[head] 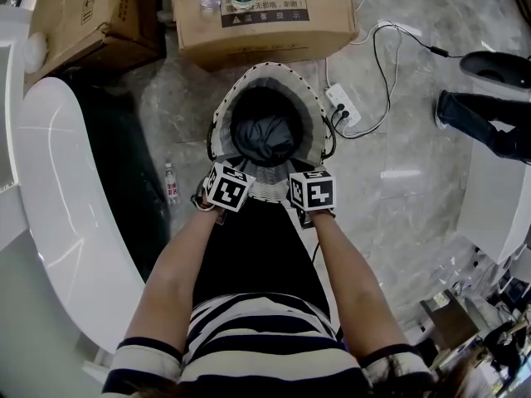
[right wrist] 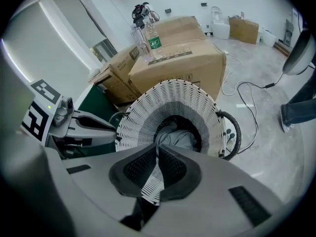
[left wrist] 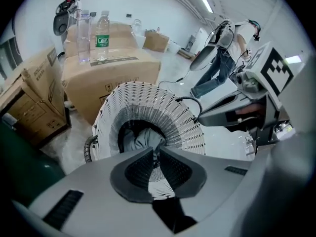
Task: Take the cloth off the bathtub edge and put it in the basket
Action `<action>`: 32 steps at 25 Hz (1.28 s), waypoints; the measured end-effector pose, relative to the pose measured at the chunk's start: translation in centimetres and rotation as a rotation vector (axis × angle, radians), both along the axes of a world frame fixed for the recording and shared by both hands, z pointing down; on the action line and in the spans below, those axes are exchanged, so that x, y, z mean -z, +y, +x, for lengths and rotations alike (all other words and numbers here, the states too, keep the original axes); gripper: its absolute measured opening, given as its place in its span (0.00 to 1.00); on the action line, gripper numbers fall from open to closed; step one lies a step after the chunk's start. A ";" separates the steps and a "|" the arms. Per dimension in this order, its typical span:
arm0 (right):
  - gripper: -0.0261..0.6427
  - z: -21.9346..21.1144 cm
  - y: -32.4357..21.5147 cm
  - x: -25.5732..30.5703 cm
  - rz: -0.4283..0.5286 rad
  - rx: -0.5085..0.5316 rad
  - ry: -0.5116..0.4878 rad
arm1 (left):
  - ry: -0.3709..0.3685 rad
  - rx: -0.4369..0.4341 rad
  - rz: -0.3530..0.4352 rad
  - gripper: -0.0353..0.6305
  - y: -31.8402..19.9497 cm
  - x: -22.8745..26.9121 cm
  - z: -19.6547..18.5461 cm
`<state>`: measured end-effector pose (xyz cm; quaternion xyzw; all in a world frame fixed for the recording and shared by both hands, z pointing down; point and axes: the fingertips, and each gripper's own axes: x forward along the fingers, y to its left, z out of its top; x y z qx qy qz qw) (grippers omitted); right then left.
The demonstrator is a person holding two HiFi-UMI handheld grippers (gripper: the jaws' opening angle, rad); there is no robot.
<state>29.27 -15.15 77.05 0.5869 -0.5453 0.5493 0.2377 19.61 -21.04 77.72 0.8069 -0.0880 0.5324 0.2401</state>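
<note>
Lying bunched inside the white woven basket [head: 309, 98], the grey cloth [head: 265, 136] sits at 12 o'clock from the left gripper [left wrist: 157, 154] and the right gripper [right wrist: 157, 152]. Both hover at the basket's near rim, jaws closed together on nothing. The bathtub [head: 58, 189] lies at 9 o'clock.

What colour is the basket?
The basket is white and woven. The right gripper view shows it best.
</note>
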 end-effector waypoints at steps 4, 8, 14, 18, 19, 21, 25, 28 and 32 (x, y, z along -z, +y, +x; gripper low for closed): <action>0.09 -0.4 0.5 0.6 0.004 -0.020 -0.018 | 0.024 0.024 0.009 0.10 -0.1 1.1 -0.3; 0.08 -0.5 1.1 1.9 0.026 -0.056 -0.017 | 0.033 0.026 0.029 0.09 -0.1 2.3 -0.9; 0.08 -0.5 2.1 3.4 0.057 -0.104 -0.015 | 0.050 0.058 0.038 0.09 0.6 3.9 -1.9; 0.08 -0.4 2.5 4.6 0.086 -0.130 -0.009 | 0.082 0.078 0.053 0.09 1.0 4.8 -2.2; 0.08 -0.5 2.6 4.9 0.091 -0.135 -0.008 | 0.081 0.089 0.047 0.09 1.2 4.9 -2.4; 0.08 -0.7 2.8 5.3 0.099 -0.145 -0.008 | 0.070 0.112 0.030 0.09 1.8 5.2 -3.0; 0.08 -1.3 3.3 5.8 0.111 -0.141 -0.019 | 0.075 0.135 0.042 0.09 2.0 5.8 -3.6; 0.08 -1.8 3.8 5.8 0.106 -0.124 -0.026 | 0.075 0.146 0.047 0.09 2.4 6.3 -4.0; 0.08 -2.2 4.3 5.6 0.098 -0.131 -0.025 | 0.075 0.169 0.045 0.09 2.7 6.7 -4.7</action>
